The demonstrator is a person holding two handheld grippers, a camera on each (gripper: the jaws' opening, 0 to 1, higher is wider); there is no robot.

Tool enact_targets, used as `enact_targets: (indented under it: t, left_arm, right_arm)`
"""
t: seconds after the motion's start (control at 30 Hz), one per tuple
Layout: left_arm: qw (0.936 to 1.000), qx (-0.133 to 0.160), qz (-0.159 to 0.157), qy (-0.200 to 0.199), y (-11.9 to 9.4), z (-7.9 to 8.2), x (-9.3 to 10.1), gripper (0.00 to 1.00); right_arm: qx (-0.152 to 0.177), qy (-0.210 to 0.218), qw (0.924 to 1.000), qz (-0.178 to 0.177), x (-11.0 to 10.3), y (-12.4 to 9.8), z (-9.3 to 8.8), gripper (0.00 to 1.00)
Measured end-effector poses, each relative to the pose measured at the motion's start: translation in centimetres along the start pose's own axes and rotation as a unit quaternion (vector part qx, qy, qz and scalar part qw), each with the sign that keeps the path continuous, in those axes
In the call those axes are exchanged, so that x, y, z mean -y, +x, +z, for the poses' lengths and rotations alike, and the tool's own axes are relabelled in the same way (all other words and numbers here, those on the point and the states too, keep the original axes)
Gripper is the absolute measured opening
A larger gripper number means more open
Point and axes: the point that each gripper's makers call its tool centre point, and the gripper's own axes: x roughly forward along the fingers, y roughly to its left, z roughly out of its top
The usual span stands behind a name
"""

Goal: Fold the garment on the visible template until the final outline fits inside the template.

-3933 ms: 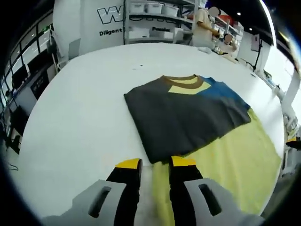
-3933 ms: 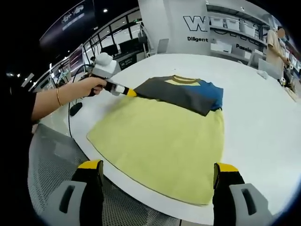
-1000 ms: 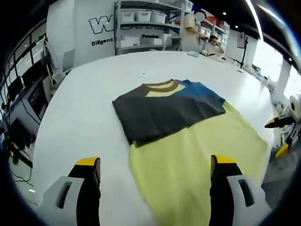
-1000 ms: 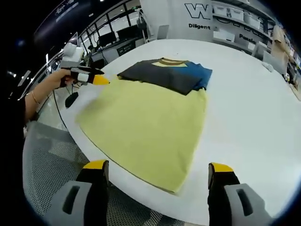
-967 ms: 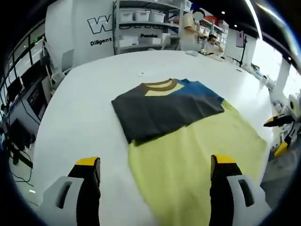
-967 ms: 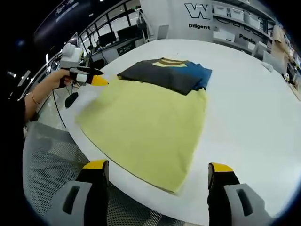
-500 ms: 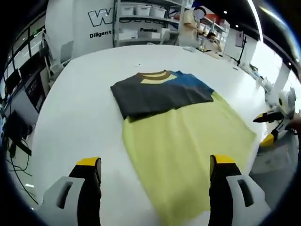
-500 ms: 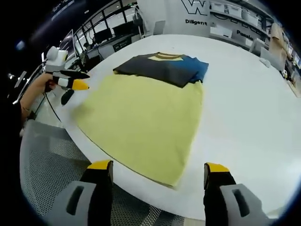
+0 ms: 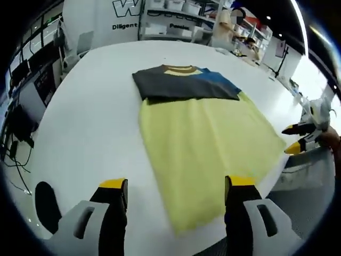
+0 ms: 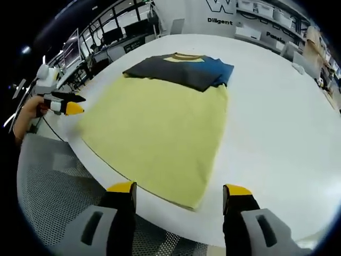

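Observation:
The folded garment (image 9: pixel 184 84), dark grey and blue with a brown collar, lies at the far end of the yellow template (image 9: pixel 208 138) on the white table (image 9: pixel 80 117). My left gripper (image 9: pixel 177 184) hangs open over the table's near edge, holding nothing. The right gripper (image 9: pixel 294 140) shows at the right, past the template's corner, its jaws apart. In the right gripper view the garment (image 10: pixel 181 69) sits beyond the template (image 10: pixel 154 128). My right gripper (image 10: pixel 179 189) is open and empty at the near edge. A hand (image 10: pixel 26 117) holds the left gripper (image 10: pixel 73 104) off the table's left side.
Shelves with white boxes (image 9: pixel 170 10) and a person (image 9: pixel 224 32) stand beyond the table. Desks with monitors (image 10: pixel 117 32) line the far left. Grey mesh (image 10: pixel 48 181) lies below the table's rounded near edge. Bare white table (image 10: pixel 277 122) stretches right of the template.
The left gripper, shut at the garment's near edge 3.9 s ago, has opened. Both grippers have drawn back towards the table's near edge. The garment has stayed put.

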Motion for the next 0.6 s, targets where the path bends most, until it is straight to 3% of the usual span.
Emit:
enact_targets:
  t: [0.2, 0.6]
  left_arm:
    - [0.9993, -0.034, 0.001, -0.015, 0.0, -2.3, 0.0, 0.57]
    - [0.9983, -0.053, 0.014, -0.019, -0.3, -3.7, -0.6, 0.38]
  right_arm:
    - [-0.006, 0.003, 1.0, -0.001, 0.0, 0.2, -0.2, 0.6]
    - [-0.016, 0.013, 0.9998, -0.003, 0.1, 0.7, -0.7, 0.5]
